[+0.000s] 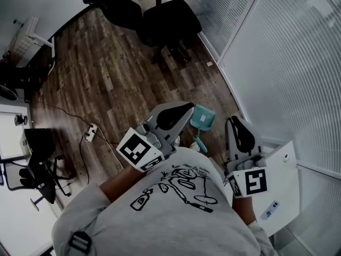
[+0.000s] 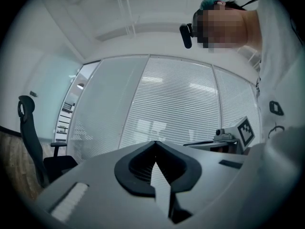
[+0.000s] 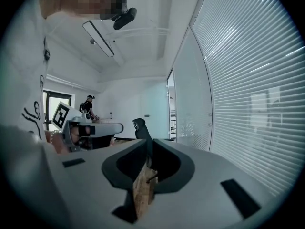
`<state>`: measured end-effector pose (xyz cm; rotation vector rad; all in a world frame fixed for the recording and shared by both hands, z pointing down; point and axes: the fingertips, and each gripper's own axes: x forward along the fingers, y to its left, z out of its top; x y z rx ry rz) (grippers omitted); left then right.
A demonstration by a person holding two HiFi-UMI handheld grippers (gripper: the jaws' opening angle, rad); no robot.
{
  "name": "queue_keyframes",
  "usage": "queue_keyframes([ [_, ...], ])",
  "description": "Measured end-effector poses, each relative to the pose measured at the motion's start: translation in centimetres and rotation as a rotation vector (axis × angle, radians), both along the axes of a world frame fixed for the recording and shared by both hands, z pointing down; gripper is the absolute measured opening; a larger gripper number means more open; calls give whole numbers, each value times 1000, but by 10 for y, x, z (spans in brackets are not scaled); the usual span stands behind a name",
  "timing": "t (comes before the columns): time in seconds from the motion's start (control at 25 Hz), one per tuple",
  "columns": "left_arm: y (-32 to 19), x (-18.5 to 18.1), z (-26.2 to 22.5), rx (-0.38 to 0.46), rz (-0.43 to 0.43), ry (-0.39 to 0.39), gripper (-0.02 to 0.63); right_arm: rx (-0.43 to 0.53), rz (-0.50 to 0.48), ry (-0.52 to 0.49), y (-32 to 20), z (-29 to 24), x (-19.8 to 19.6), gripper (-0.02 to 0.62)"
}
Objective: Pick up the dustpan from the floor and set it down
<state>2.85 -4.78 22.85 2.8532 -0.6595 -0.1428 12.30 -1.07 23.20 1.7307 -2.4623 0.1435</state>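
A teal dustpan point(image 1: 204, 118) lies on the wooden floor, its handle running toward my feet. It sits below and between my two grippers, and neither touches it. My left gripper point(image 1: 188, 109) hangs just left of it. In the left gripper view the jaws point(image 2: 155, 143) meet at their tips with nothing between them, pointing at the blinds. My right gripper point(image 1: 233, 121) is held to the dustpan's right. In the right gripper view its jaws point(image 3: 146, 142) are closed at the tips and empty. Neither gripper view shows the dustpan.
Two black office chairs point(image 1: 160, 15) stand farther off on the floor. A power strip point(image 1: 90, 133) with its cable lies to the left. A glass wall with blinds point(image 1: 277, 63) runs along the right, with a white unit point(image 1: 285, 180) by it. A person point(image 3: 88, 106) stands far back.
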Motion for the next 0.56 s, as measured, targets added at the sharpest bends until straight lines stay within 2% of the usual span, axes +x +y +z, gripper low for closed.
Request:
queue_keyframes([
  [0.56,-7,2,1,3,-1,-7,2,8,10,15,-8,-2,2,34],
])
